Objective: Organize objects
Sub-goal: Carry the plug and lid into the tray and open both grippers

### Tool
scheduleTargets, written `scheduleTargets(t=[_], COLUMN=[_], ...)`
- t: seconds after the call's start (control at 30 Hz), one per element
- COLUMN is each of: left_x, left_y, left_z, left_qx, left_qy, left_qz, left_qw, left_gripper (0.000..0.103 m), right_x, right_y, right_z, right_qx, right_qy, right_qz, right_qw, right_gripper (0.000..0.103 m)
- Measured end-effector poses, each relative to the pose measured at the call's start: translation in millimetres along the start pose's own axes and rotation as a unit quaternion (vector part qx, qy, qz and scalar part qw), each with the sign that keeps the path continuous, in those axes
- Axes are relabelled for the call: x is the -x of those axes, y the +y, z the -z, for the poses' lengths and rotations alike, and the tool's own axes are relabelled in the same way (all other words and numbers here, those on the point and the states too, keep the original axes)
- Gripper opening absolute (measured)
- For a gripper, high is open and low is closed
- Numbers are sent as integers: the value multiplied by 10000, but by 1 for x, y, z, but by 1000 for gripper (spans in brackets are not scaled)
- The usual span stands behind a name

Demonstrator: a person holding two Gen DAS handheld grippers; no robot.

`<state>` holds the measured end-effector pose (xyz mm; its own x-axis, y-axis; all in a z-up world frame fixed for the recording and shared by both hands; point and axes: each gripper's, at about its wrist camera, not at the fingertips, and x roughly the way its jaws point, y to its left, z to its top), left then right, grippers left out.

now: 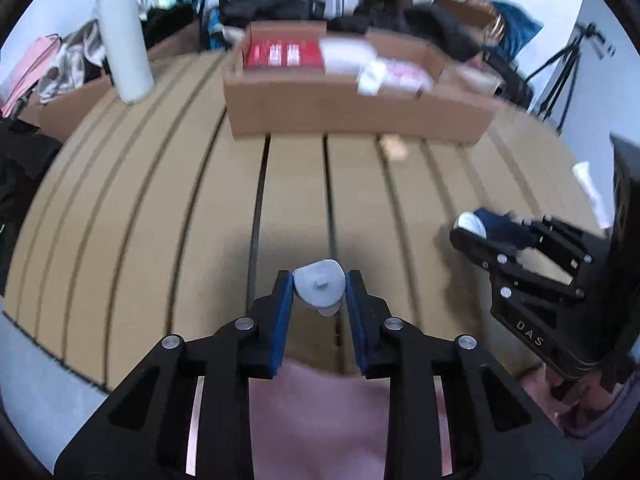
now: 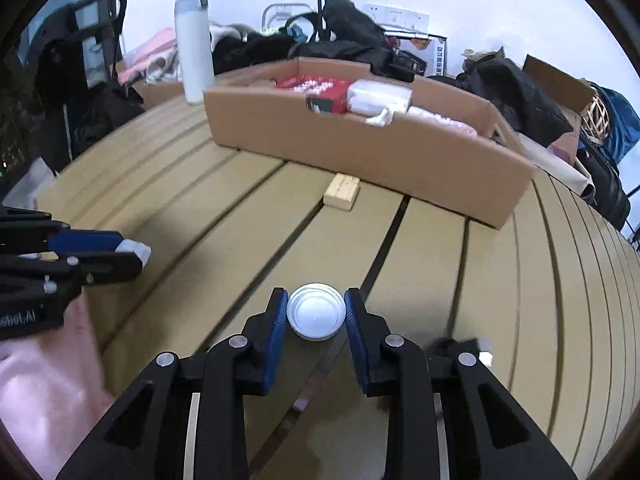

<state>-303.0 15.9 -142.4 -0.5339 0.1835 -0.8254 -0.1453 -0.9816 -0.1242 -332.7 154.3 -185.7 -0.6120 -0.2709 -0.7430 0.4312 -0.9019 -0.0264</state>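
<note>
Both pairs of fingers are loaded, my left gripper [image 1: 319,289] pinching a grey rounded-triangular plastic piece [image 1: 319,289] and my right gripper [image 2: 316,312] a white round plastic cap [image 2: 316,312], so next I judge both must travel to the open brown cardboard box [image 2: 360,148] at twelve o'clock.

We cannot make out the blurred items inside the cardboard box [image 1: 360,112], nor the clutter behind it.

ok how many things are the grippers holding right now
2. A grey rounded piece sits in the left gripper; a white round cap sits in the right gripper. Neither object hides another.
</note>
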Motion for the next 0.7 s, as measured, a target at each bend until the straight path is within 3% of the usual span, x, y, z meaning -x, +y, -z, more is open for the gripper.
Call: scheduleTargets(t=[0.2, 0.37, 0.57, 0.7], left_x=[88, 81, 29, -34], left_y=[3, 9, 14, 25], left_z=[8, -18, -109, -178], left_qx=[288, 534, 278, 327], left_qy=[-598, -525, -242, 146], left_qz=[470, 667, 1002, 991], left_qw=[9967, 9950, 9943, 9944], left_gripper=[23, 23, 23, 23], right_x=[101, 120, 80, 7], right_y=[-6, -20, -55, -79], right_z=[7, 1, -81, -161], right_qx=[-309, -617, -850, -894], right_qy=[-442, -492, -517, -169], right_qz=[-419, -454, -771, -945], right_qw=[9977, 9958, 9920, 9914], right_gripper=[31, 31, 31, 31])
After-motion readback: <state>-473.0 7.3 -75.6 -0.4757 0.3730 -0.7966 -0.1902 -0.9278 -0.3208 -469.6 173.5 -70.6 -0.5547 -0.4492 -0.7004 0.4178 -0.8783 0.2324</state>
